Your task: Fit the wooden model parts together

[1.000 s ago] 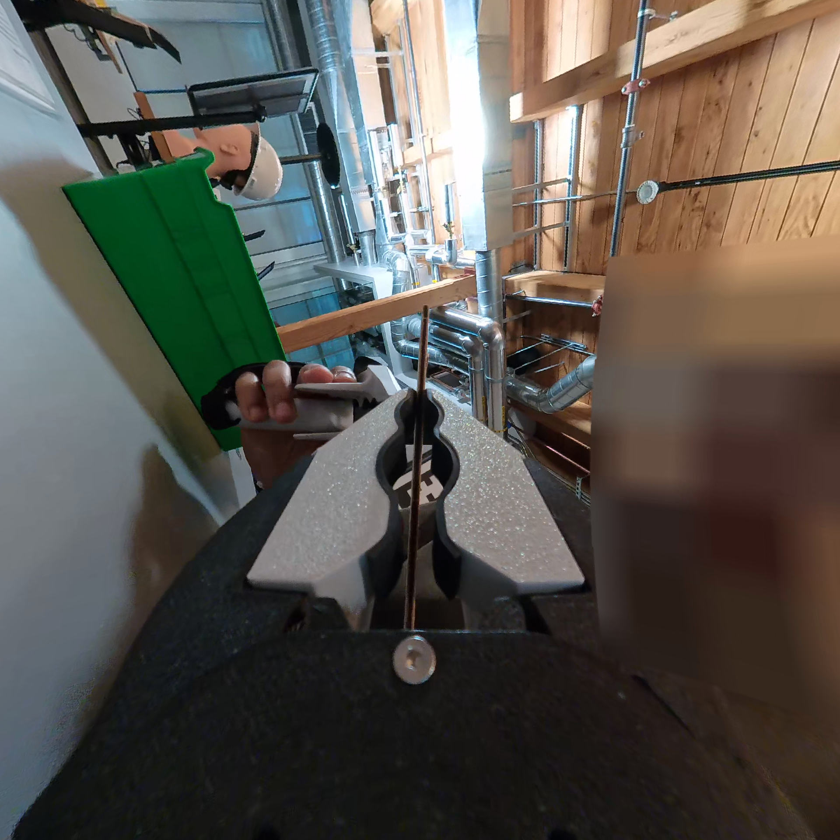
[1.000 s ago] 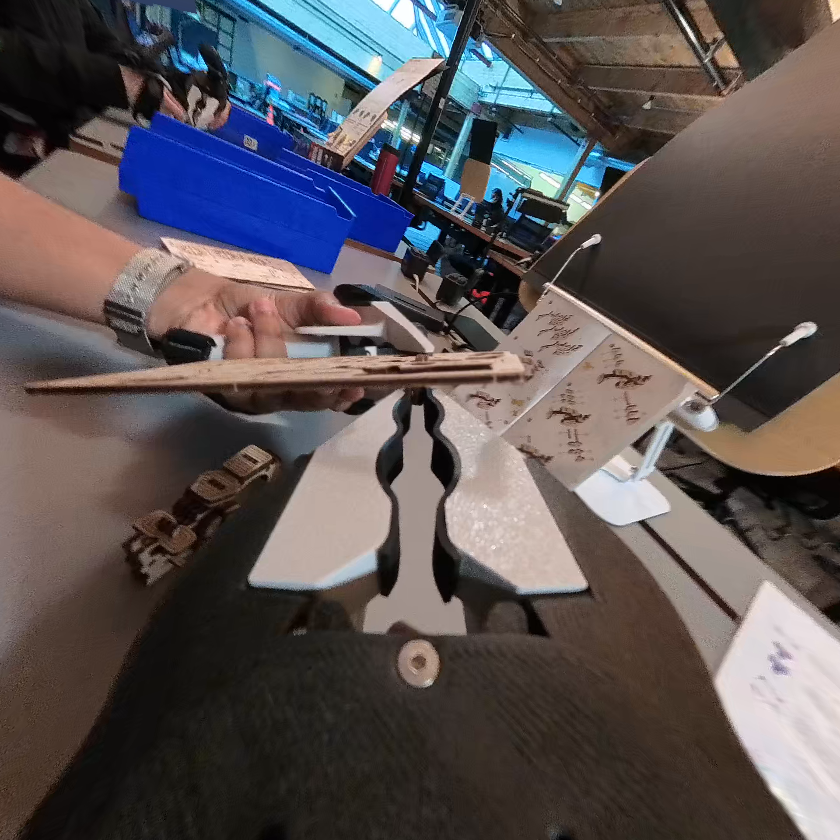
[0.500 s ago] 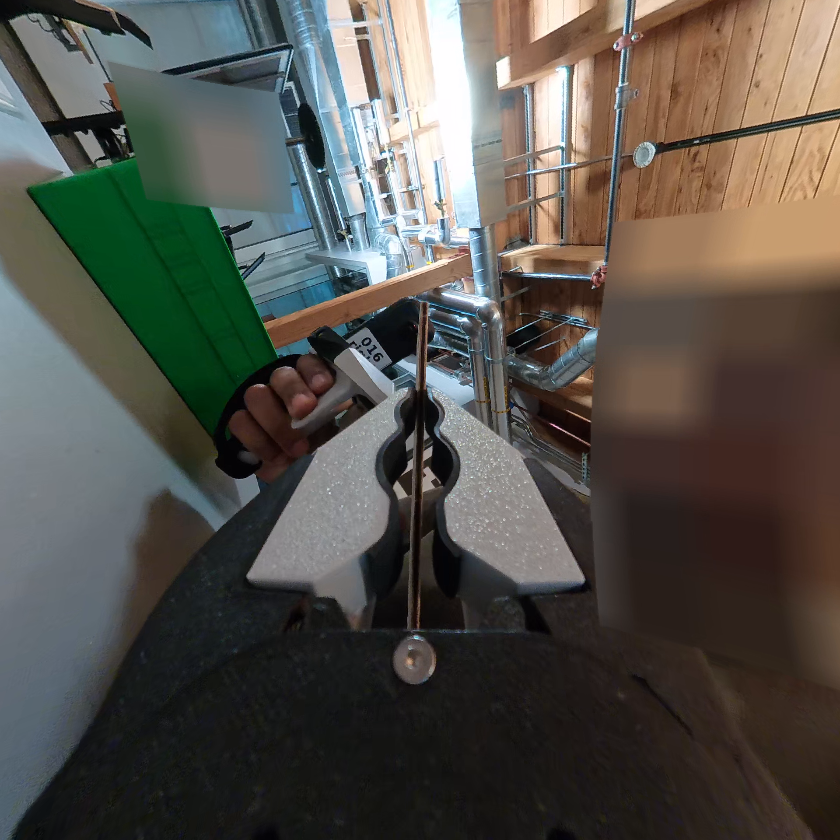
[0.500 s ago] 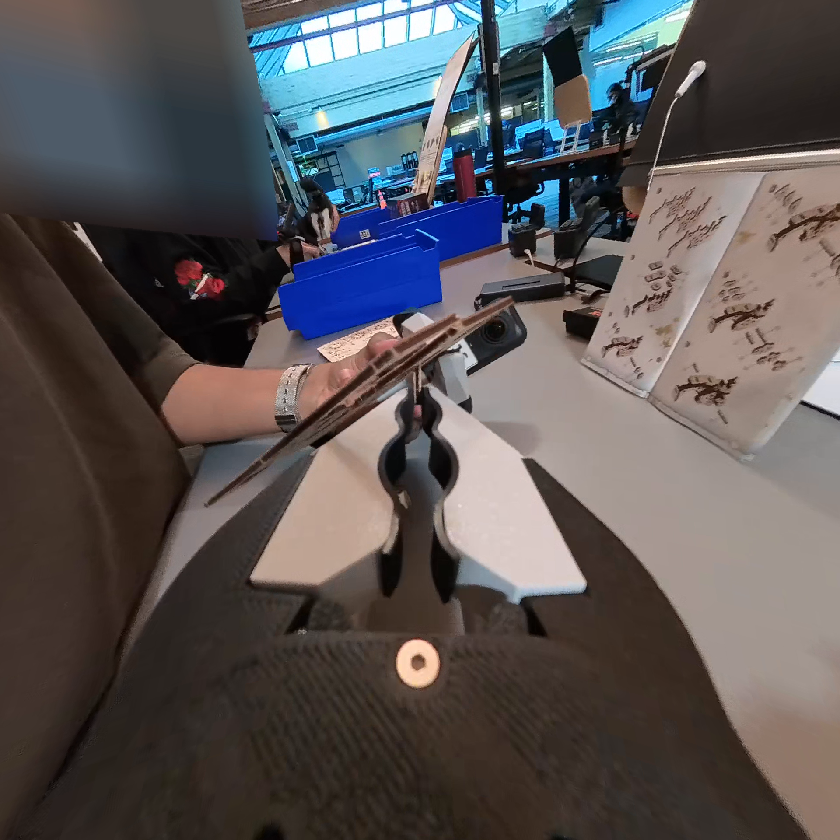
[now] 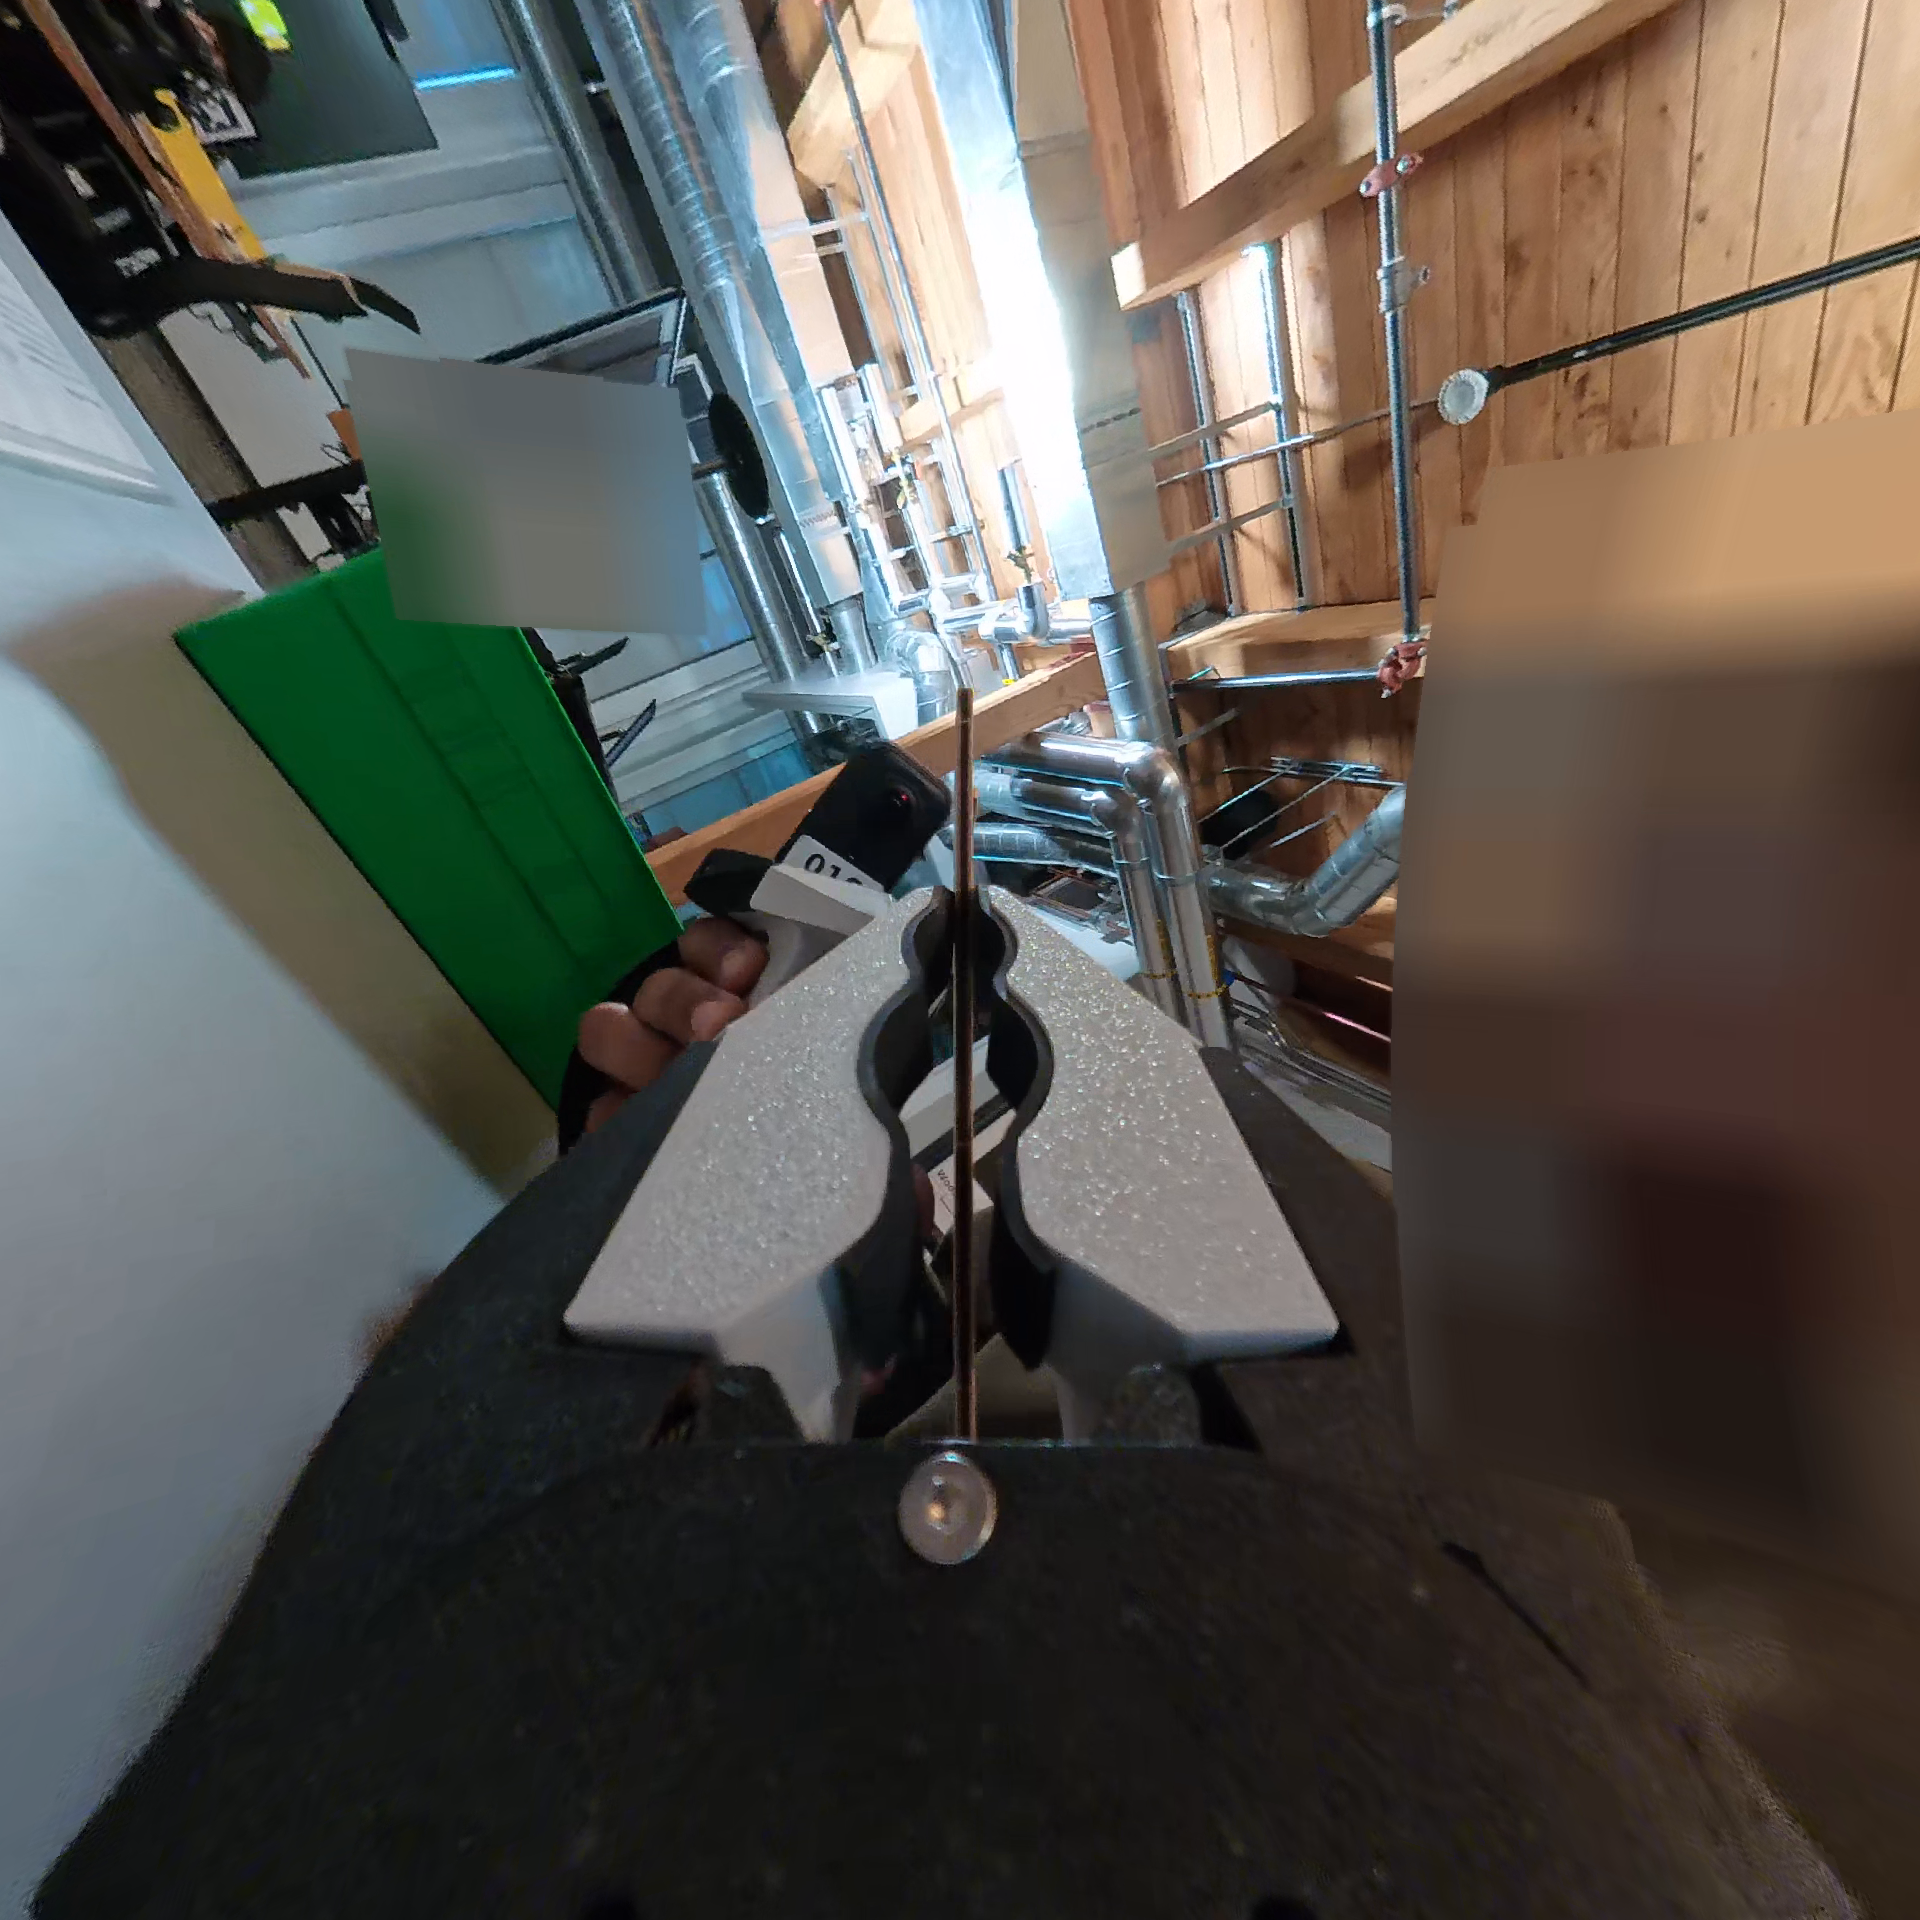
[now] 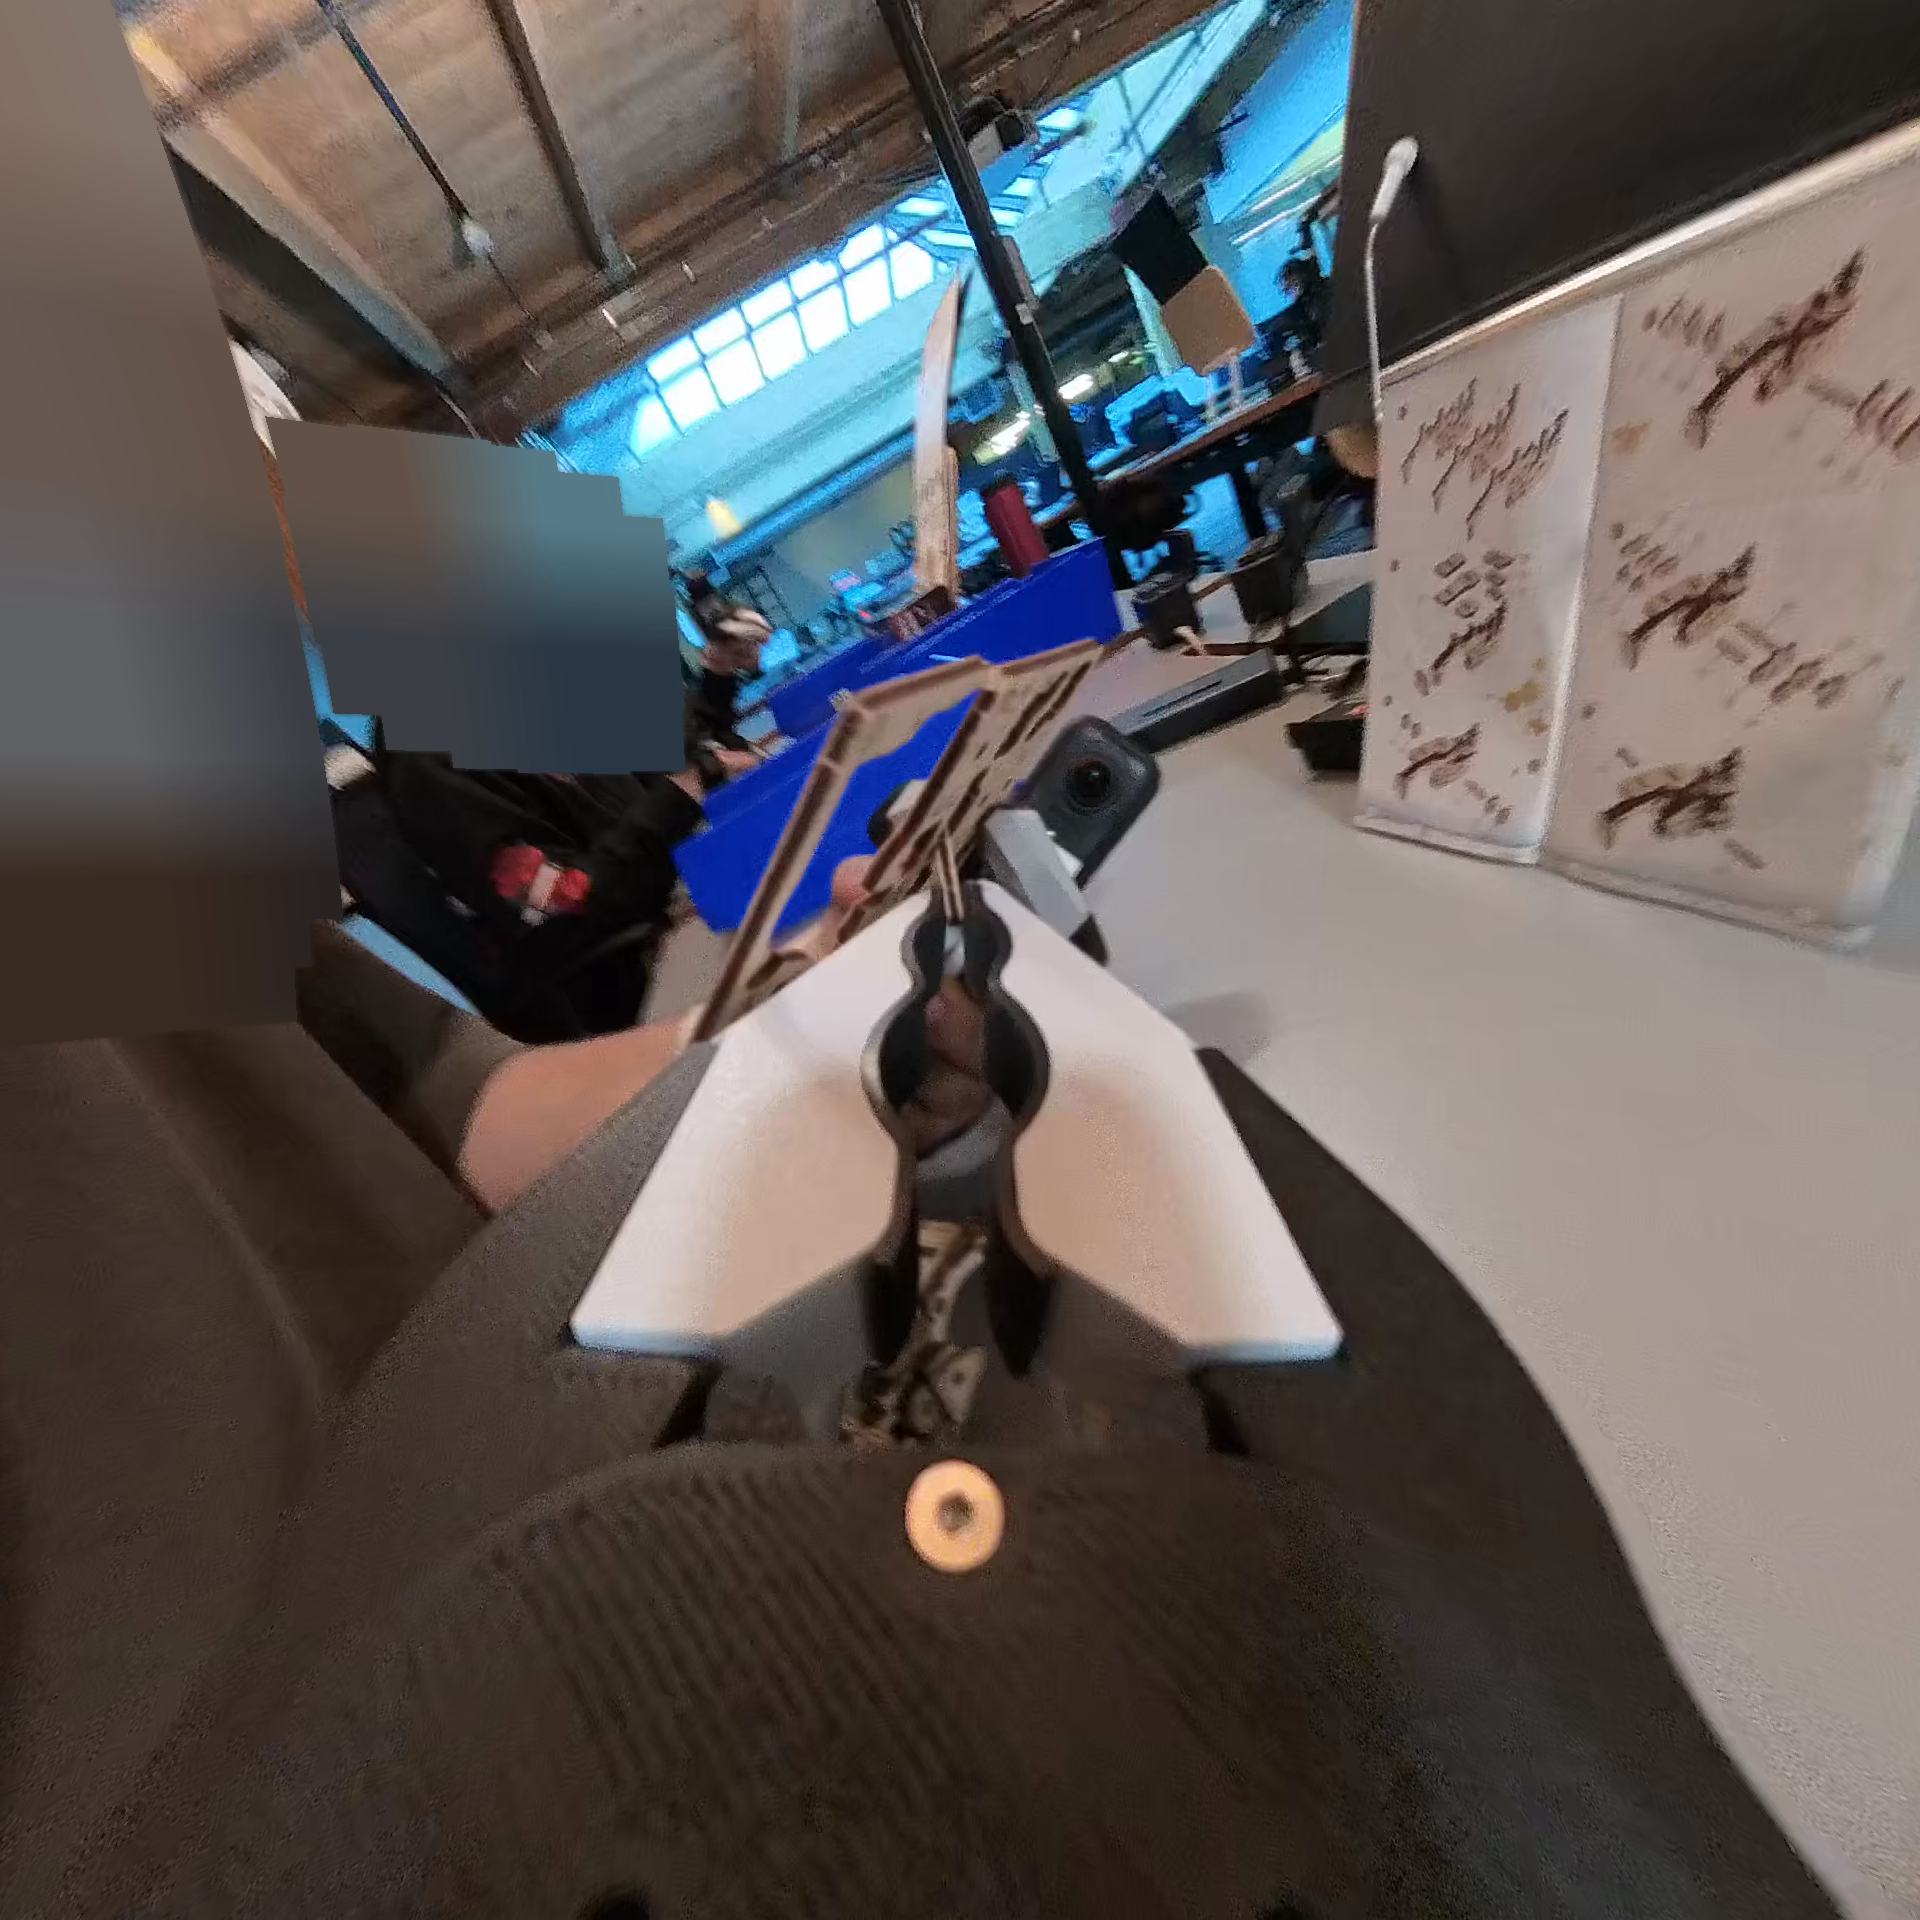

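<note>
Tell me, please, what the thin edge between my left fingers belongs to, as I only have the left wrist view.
Observer: It is a flat wooden sheet with cut-outs, which shows broadside and tilted in the right wrist view.
Operator: Thank you. What is the right gripper doing?
Observer: It is closed on a thin wooden piece right at the sheet's underside. I cannot tell whether the two are joined.
Operator: Is any guide nearby?
Observer: Yes, a booklet of diagrams stands open on the table, off to the right.
</note>
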Demonstrator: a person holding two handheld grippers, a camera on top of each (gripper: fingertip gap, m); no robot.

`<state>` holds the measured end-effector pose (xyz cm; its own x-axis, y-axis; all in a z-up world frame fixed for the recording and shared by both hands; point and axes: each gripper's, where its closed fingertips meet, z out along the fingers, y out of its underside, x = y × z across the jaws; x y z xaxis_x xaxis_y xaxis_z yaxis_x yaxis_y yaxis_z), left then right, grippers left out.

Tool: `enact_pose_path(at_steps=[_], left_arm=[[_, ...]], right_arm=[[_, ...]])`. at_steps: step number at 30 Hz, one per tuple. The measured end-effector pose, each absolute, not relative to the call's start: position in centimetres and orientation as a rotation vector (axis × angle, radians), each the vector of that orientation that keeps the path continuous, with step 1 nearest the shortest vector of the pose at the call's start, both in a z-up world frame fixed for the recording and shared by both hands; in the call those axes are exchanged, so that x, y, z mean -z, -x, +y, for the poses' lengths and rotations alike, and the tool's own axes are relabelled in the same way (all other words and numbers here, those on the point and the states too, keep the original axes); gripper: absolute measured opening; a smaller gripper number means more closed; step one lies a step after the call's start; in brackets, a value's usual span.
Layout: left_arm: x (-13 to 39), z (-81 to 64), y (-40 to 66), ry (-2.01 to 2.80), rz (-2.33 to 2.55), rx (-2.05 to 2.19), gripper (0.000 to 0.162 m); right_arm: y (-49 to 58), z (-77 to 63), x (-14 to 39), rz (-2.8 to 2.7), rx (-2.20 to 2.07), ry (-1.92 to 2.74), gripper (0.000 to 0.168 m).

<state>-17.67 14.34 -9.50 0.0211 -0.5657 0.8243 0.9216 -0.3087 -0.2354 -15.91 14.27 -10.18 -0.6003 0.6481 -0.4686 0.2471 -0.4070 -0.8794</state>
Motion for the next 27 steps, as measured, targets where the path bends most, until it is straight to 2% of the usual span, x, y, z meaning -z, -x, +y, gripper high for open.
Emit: enact_pose_path(at_steps=[1, 4, 5, 10, 13, 18, 22, 27], left_arm=[[9.4, 14.2, 17.7, 1.066, -0.454, 1.575, 0.000], [7.8, 13.3, 18.1, 0.985, -0.405, 1.575, 0.000], [8.0, 13.3, 18.5, 1.000, -0.421, 1.556, 0.000], [9.1, 12.9, 21.7, 0.941, -0.542, 1.514, 0.000], [10.0, 12.5, 23.9, 0.891, -0.624, 1.455, 0.000], [11.3, 11.6, 26.7, 0.816, -0.736, 1.423, 0.000], [11.8, 11.7, 27.1, 0.821, -0.759, 1.417, 0.000], [12.0, 11.7, 27.0, 0.833, -0.763, 1.413, 0.000]], right_arm=[[15.8, 14.2, 10.0, -1.497, -2.169, 1.254, 0.001], [15.6, 16.9, 9.0, -1.229, -2.475, 1.362, 0.000], [15.7, 17.9, 9.5, -1.214, -2.443, 1.392, 0.000], [16.1, 17.9, 11.3, -1.539, -1.920, 1.341, 0.001], [16.9, 20.2, 15.9, -1.686, -1.364, 1.315, 0.001], [16.9, 21.9, 19.0, -1.881, -0.672, 0.981, 0.001], [16.6, 22.0, 23.0, -2.057, -0.324, 0.829, 0.001], [17.0, 21.9, 23.5, -2.040, -0.201, 0.739, 0.003]])
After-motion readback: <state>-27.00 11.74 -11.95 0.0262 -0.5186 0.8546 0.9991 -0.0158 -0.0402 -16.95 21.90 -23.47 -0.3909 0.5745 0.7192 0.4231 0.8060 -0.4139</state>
